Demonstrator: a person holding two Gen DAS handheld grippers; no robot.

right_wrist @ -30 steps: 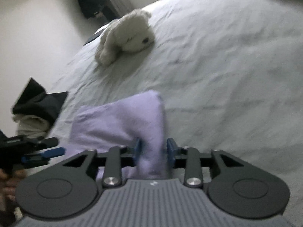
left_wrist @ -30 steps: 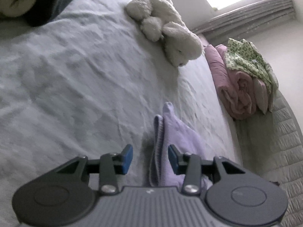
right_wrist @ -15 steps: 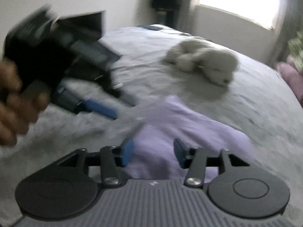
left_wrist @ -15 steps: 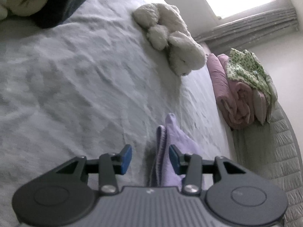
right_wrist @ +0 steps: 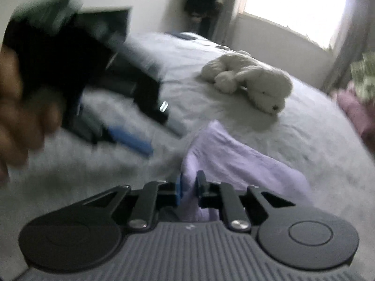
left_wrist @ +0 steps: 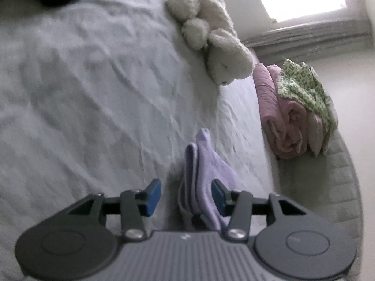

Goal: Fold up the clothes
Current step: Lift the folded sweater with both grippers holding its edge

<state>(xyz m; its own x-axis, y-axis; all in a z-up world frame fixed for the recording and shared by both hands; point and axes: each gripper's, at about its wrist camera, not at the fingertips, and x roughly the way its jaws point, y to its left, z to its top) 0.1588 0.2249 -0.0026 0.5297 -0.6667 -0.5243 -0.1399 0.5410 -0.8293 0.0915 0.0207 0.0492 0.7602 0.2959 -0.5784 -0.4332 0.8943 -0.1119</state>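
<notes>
Left wrist view: the lilac garment (left_wrist: 206, 173) stands bunched on the bed (left_wrist: 93, 93) between the jaws of the left gripper (left_wrist: 185, 194), which have just been opening and stand apart; the folded stack could flop loose.

Right wrist view: blurred, but the right gripper (right_wrist: 189, 188) appears clamped on the garment's near edge, having just closed. A thin pinch may slip.

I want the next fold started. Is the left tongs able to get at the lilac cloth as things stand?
Probably yes. The left tongs, jaws just opening, already straddle an edge of the lilac cloth without pinching it. Nothing lies between; the right tongs pinch another edge.
</notes>
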